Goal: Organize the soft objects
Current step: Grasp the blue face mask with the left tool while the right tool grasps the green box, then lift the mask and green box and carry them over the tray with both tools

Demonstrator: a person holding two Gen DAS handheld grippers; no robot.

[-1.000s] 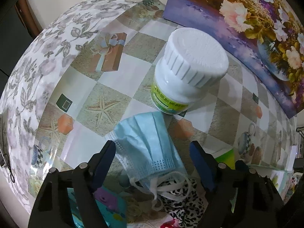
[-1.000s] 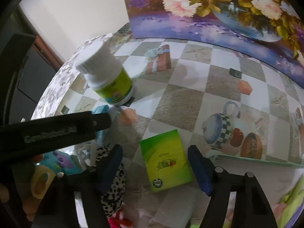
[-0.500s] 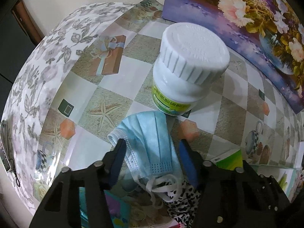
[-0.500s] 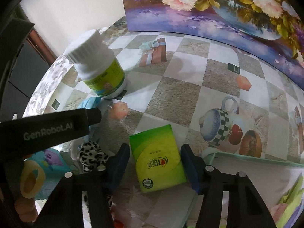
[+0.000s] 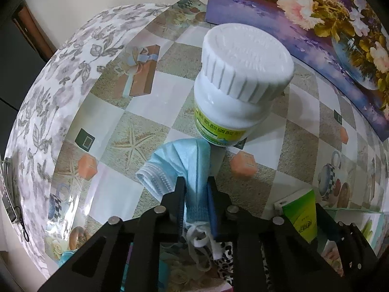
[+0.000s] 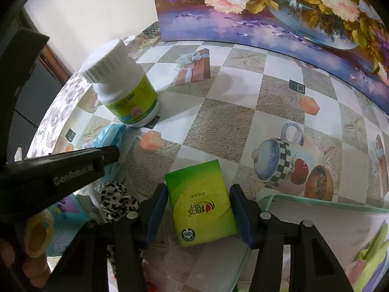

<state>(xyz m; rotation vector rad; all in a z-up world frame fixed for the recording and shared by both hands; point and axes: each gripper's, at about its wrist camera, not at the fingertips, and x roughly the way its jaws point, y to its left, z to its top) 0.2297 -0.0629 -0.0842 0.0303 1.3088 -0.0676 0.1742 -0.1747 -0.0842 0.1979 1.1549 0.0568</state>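
Left jaws now pinching mask point(image 5: 192, 170)

"100%" on the green tissue pack point(image 6: 203, 202); "GenRobot" lettering along the left tool point(image 6: 110, 154).

My left gripper point(image 5: 195, 196) has the white bottle point(image 5: 239, 85) right ahead, almost touching the mask point(image 5: 181, 163); bare tablecloth point(image 5: 102, 112) to its left is where I can pass. Right gripper point(image 6: 198, 215) straddles the tissue pack point(image 6: 203, 202), open checkered surface ahead up to the painting point(image 6: 279, 12). Tray point(image 6: 316, 200) rim blocks right, leopard cloth point(image 6: 116, 198) and left gripper crowd the left
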